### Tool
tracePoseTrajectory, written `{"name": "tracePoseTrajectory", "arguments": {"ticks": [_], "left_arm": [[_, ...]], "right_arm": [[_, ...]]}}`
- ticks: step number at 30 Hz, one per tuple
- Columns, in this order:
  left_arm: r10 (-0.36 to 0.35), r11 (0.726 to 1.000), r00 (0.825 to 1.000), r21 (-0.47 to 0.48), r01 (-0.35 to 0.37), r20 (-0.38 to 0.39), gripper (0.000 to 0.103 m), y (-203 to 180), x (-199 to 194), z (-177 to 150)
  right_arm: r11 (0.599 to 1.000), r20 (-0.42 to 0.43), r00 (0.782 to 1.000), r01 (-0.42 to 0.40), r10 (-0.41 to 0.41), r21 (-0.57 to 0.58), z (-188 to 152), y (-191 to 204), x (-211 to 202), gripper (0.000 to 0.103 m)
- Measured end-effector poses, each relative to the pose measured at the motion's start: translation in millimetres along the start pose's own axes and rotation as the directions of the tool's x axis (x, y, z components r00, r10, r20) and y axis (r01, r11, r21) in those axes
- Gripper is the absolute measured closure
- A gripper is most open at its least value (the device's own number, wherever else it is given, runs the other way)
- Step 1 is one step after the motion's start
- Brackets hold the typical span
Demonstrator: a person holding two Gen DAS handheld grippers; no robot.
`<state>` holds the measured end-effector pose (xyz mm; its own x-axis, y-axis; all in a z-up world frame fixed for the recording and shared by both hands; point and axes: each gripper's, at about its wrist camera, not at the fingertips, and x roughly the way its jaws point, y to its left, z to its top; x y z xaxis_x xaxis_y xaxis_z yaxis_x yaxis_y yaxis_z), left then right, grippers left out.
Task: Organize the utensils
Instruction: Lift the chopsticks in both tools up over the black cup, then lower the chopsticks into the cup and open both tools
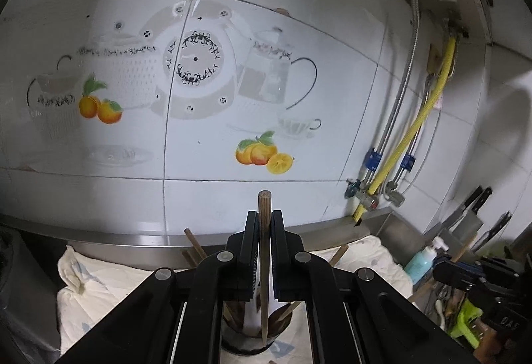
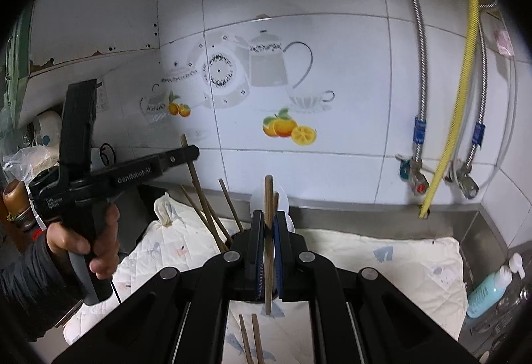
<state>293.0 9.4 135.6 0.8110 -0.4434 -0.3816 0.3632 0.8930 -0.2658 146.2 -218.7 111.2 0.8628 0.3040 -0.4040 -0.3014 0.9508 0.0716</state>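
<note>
The left claw (image 1: 265, 224) is matte black plastic: two flat upright fingers with finely ribbed inner pads, each hinged on broad angled link arms fastened by round grey metal pivot screws. The right claw (image 2: 268, 227) is built the same, though its right finger's pad is blue. Seen from the right wrist view, the left tool has a long black body with white lettering reading "GenRobot.AI", smaller white print near its rear, a tall black block on top and a pistol grip. The person's left hand (image 2: 87, 241) emerges from a dark grey sleeve with a red cuff edge.
</note>
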Motion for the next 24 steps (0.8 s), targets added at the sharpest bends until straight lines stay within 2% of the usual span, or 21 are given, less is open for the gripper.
{"name": "tracePoseTrajectory", "arguments": {"ticks": [3,9,13,21,24], "left_arm": [[-0.02,1.0,1.0,0.001,0.02,0.024,0.097,1.6,-5.1,9.6],[-0.015,1.0,0.999,0.022,0.014,0.04,0.097,0.2,-5.6,17.0],[-0.002,1.0,1.0,0.013,0.002,0.008,0.097,7.9,4.5,7.5],[0.053,0.997,0.998,0.065,-0.052,-0.015,0.097,8.2,22.2,-13.7],[0.049,0.997,0.998,0.058,-0.046,-0.044,0.097,10.2,28.0,-20.7]], "right_arm": [[1.0,0.011,1.0,-0.002,0.002,-0.002,6.6,3.4,4.4,0.095],[1.0,0.042,0.999,-0.02,0.019,0.011,20.6,10.2,14.7,0.095],[1.0,0.055,0.998,-0.024,0.024,-0.004,27.9,17.8,22.0,0.095],[1.0,0.083,0.996,-0.019,0.017,0.016,39.7,20.6,41.0,0.095],[1.0,0.087,0.996,-0.008,0.007,0.014,39.9,21.5,49.1,0.095]]}}
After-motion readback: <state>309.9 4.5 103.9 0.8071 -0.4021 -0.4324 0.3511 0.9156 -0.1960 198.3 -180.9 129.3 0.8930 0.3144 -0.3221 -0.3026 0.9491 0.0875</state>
